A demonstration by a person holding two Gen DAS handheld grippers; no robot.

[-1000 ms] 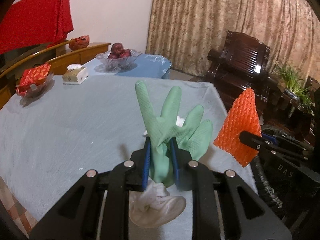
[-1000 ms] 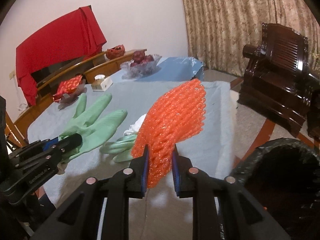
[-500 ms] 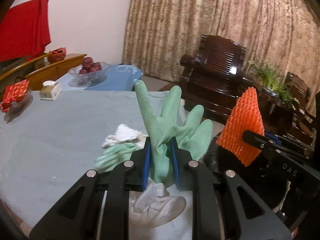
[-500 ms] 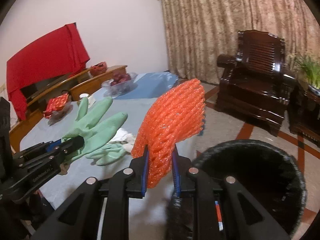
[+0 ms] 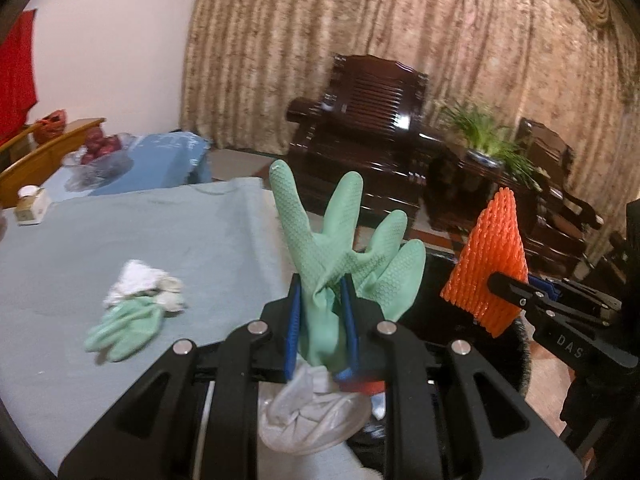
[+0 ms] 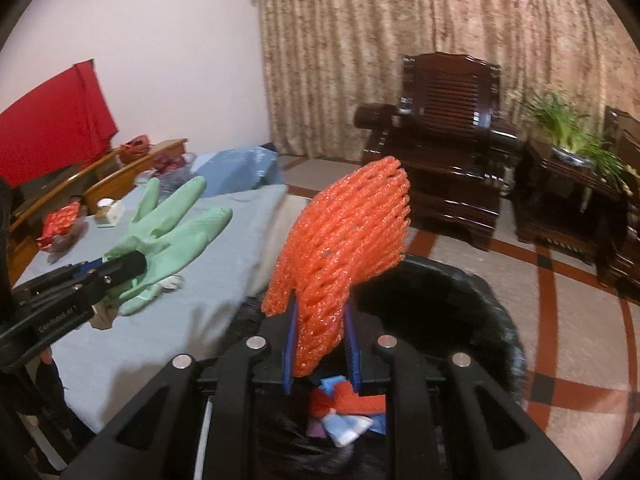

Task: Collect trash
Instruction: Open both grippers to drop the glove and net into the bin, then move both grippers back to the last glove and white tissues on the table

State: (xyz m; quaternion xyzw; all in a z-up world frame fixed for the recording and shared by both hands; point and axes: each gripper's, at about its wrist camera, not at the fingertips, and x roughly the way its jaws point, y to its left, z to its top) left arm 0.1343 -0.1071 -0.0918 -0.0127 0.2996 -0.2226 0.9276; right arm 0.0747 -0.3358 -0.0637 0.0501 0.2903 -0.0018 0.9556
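My left gripper [image 5: 320, 320] is shut on a green rubber glove [image 5: 348, 248], held upright at the table's right edge, its white lining hanging below. My right gripper [image 6: 320, 336] is shut on an orange foam fruit net [image 6: 348, 248], held over the black-lined trash bin [image 6: 472, 304], which has colourful scraps [image 6: 344, 412] inside. In the left wrist view the net [image 5: 488, 264] and right gripper [image 5: 504, 284] are to the right. In the right wrist view the held glove [image 6: 176, 224] is at left. A second green glove [image 5: 128, 324] and crumpled white tissue [image 5: 144, 284] lie on the table.
The table has a pale blue cloth [image 5: 120, 240]. At its far end stand a fruit bowl [image 5: 100, 156] and a small box [image 5: 30, 204]. A dark wooden armchair [image 6: 444, 140], a side table with a potted plant [image 6: 572, 136] and curtains are beyond the bin.
Both grippers have swung right, away from the table, each keeping its hold. The bin has come into view under the right gripper, and the second glove and tissue have slid left.
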